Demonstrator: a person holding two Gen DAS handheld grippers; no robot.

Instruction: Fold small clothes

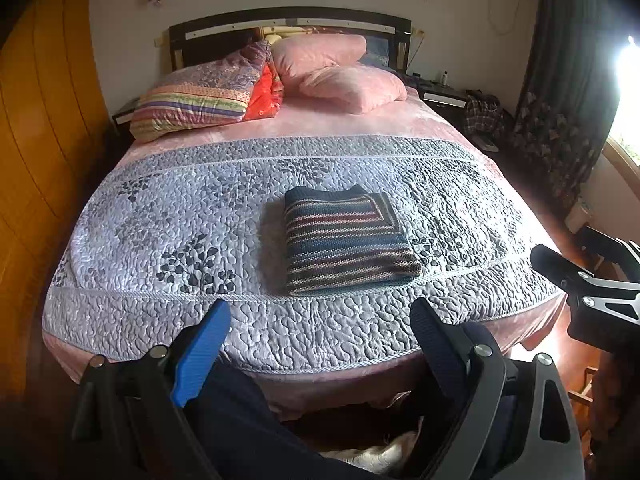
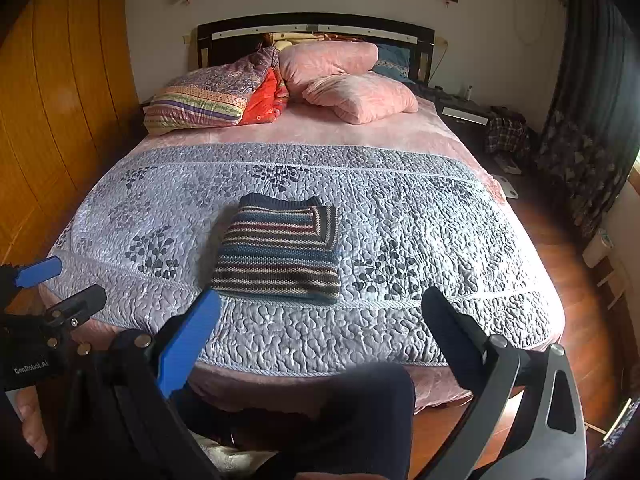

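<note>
In the middle of the frame we see a striped knitted garment (image 2: 280, 252) lying folded into a neat rectangle on the grey quilted bedspread (image 2: 420, 240), near the foot of the bed, with pink pillows (image 2: 352, 80) and a patterned duvet (image 2: 212, 96) stacked at the headboard in the upper centre. Along the bottom edge our right gripper (image 2: 320, 312) stands with its jaws spread wide, empty and short of the garment. At the lower left edge the left gripper (image 2: 60, 284) shows, also apart from the cloth, its blue finger (image 2: 40, 270) above its black one.
</note>
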